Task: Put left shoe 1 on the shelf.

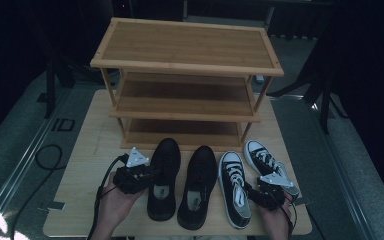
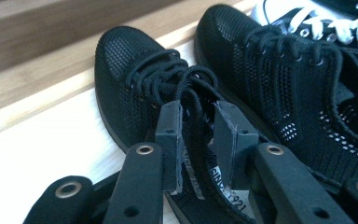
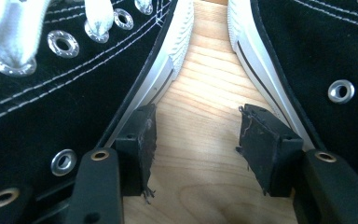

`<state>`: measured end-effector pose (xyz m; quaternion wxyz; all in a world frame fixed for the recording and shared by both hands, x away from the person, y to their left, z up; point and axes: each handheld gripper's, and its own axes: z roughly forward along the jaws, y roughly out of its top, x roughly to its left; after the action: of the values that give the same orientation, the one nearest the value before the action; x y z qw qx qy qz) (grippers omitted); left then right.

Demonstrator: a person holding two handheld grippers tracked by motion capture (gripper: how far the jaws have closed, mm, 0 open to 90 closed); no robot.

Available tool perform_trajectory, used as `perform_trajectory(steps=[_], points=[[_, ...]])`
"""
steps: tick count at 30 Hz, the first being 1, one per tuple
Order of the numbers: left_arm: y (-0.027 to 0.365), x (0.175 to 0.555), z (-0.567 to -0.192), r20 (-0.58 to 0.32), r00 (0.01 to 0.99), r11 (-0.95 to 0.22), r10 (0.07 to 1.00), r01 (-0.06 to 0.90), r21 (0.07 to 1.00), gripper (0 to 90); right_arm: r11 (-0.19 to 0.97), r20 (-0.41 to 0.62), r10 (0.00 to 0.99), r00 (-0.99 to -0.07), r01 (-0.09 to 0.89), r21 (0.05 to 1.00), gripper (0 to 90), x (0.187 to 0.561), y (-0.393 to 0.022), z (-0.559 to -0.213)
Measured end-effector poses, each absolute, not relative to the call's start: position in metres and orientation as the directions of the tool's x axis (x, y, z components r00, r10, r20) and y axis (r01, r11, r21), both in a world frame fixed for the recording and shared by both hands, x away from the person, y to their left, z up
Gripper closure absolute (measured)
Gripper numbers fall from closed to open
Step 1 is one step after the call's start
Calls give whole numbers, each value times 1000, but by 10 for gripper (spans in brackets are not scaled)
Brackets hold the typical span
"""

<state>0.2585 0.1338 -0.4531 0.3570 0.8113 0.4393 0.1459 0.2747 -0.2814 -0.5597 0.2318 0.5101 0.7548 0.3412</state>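
While the left tongs (image 2: 198, 123) stand apart astride the black mesh shoe's (image 1: 163, 175) laces, snagging is likely; right tongs (image 3: 196, 122) gape empty between sneakers at three o'clock.

We note black mesh cloth shoes (image 2: 135, 79), matt, with woven laces. Sneakers (image 3: 37, 93): black canvas, smooth white rubber edging, shiny metal eyelets. Rack (image 1: 187, 47) and table (image 1: 87, 165): pale, smooth wood.

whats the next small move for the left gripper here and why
Probably close the left gripper: its fingers stand open around the tongue and laces of the black mesh lace-up shoe, not yet pressing. The three-tier bamboo shoe rack behind stands bare.
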Motion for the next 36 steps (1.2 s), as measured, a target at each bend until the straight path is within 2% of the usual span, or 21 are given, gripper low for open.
perform_trajectory(steps=[16, 20, 27, 30, 32, 33, 36], points=[[117, 280, -446, -78, 564, -448, 822, 725, 523, 762, 245, -1, 928, -371, 611, 752, 457, 275, -281, -560], [114, 282, -446, -83, 568, -456, 819, 732, 506, 740, 246, -1, 928, -372, 612, 752, 457, 275, -281, -560], [106, 285, -446, -62, 562, -472, 825, 744, 474, 646, 246, -2, 928, -372, 611, 752, 457, 275, -281, -560], [105, 291, -451, -47, 552, -480, 833, 761, 437, 631, 246, -2, 928, -372, 611, 752, 457, 275, -281, -560], [106, 295, -456, -44, 553, -488, 832, 766, 419, 631, 247, -3, 928, -373, 611, 752, 457, 275, -281, -560], [107, 296, -458, -45, 553, -488, 832, 768, 414, 666, 247, -3, 928, -373, 611, 752, 457, 275, -282, -560], [109, 298, -458, -70, 554, -480, 830, 771, 418, 687, 247, -2, 928, -372, 611, 752, 457, 275, -281, -560]])
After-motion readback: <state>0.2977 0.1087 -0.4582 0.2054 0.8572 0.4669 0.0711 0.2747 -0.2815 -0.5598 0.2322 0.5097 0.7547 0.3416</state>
